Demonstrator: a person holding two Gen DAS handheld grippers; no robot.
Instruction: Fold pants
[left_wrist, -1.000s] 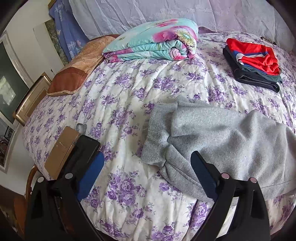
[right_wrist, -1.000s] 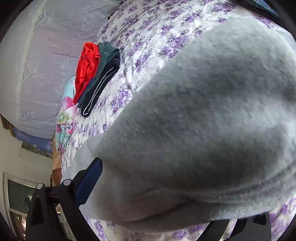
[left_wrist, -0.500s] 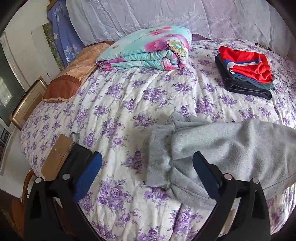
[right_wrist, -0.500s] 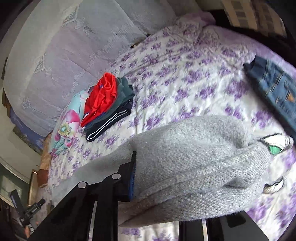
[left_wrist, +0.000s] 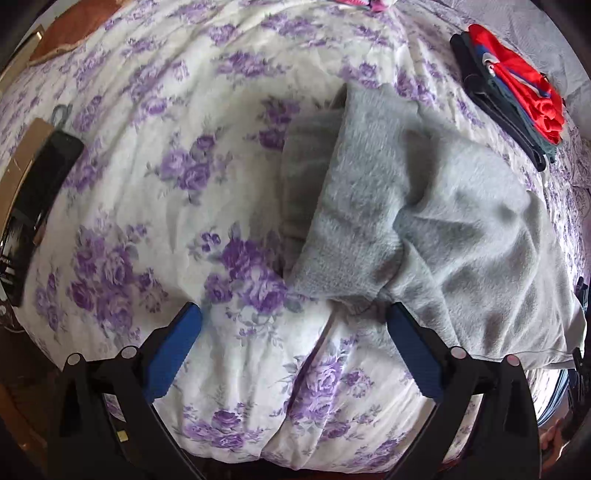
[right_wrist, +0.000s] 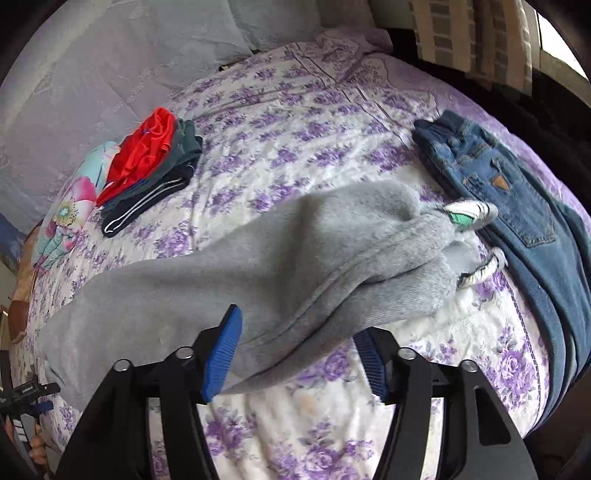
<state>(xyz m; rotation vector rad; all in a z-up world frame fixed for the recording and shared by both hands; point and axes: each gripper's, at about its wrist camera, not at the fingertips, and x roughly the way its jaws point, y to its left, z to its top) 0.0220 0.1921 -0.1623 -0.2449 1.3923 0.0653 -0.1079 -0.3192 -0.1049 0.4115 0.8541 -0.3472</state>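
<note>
Grey sweatpants (left_wrist: 424, 206) lie across the flowered bedspread (left_wrist: 192, 110), leg cuffs toward the left. My left gripper (left_wrist: 293, 314) is open and empty, low over the bed just in front of the cuffs. In the right wrist view the sweatpants (right_wrist: 258, 266) stretch from the cuffs at left to the waistband with a white drawstring (right_wrist: 480, 271) at right. My right gripper (right_wrist: 301, 332) is open, its jaws standing either side of the pants' near edge, not closed on it.
A folded stack of red and dark clothes (left_wrist: 517, 92) lies at the back of the bed, also in the right wrist view (right_wrist: 147, 166). Blue jeans (right_wrist: 517, 206) lie right of the waistband. A folded flowered quilt (right_wrist: 62, 214) and a brown pillow (left_wrist: 70, 33) are at the far side.
My left gripper dropped low and forward toward the cuffs. My right gripper pulled back from the pants and opened; the waistband now lies on the bed.
</note>
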